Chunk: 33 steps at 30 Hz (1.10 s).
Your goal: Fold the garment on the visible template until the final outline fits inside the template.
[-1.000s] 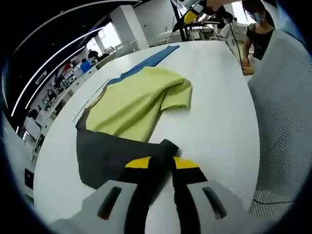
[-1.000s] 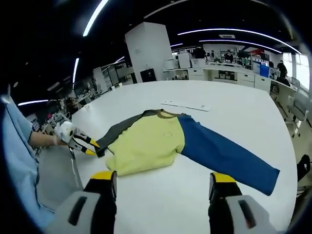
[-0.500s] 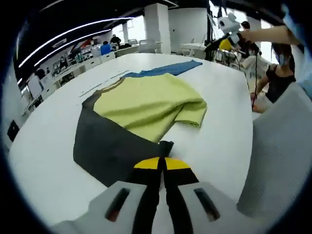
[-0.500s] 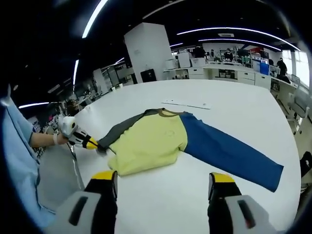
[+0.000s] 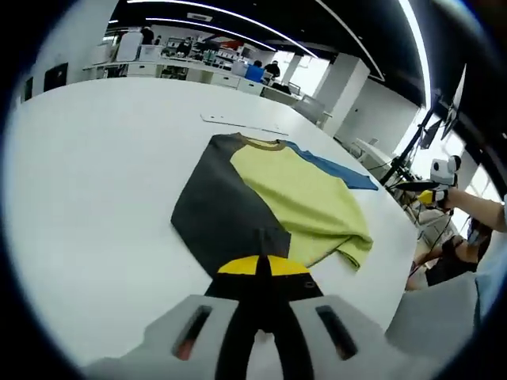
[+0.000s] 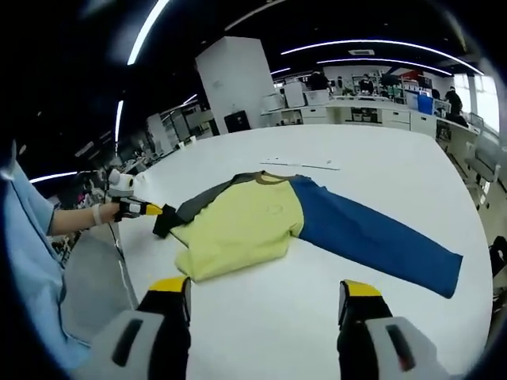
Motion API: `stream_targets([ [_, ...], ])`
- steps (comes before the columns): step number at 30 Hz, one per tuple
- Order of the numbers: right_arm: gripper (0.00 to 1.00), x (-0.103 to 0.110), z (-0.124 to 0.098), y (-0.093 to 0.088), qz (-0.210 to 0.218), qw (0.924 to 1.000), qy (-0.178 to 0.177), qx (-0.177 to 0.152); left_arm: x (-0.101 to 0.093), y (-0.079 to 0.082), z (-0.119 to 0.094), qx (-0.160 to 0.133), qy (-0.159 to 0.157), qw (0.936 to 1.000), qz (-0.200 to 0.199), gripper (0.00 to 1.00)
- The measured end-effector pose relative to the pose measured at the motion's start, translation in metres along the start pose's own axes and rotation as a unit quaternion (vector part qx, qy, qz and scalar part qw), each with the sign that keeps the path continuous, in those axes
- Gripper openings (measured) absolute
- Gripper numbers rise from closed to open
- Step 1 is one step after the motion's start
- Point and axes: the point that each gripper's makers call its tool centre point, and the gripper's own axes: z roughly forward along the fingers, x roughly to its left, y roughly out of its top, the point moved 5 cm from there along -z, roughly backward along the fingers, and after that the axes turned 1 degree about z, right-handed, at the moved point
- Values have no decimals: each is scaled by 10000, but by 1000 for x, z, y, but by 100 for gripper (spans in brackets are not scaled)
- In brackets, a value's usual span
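Your left gripper grasps the dark sleeve — fold it across the shirt; your right gripper hangs released.

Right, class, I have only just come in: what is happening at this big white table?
A person holding a two-jaw gripper in each hand is folding a long-sleeved garment with a yellow-green body, one dark grey sleeve and one blue sleeve, spread on the white table. The left gripper is shut on the cuff end of the dark grey sleeve. The right gripper hovers open over bare table near the garment's hem. The blue sleeve lies stretched out flat, not yet folded.
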Motion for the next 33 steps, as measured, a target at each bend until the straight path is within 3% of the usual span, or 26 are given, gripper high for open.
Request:
stream_targets([
  [19,76,1,0,-6,104,9999,-20,21,18,-18,24,716,477,9962,118,0],
  [25,76,0,0,-9,136,9999,-9,15,19,-17,24,709,493,9961,154,0],
  [30,75,1,-1,-10,163,9999,-3,-5,18,-9,18,518,506,9971,247,1],
  [33,75,0,-1,-11,178,9998,-2,-14,15,-1,13,309,598,9967,453,17],
])
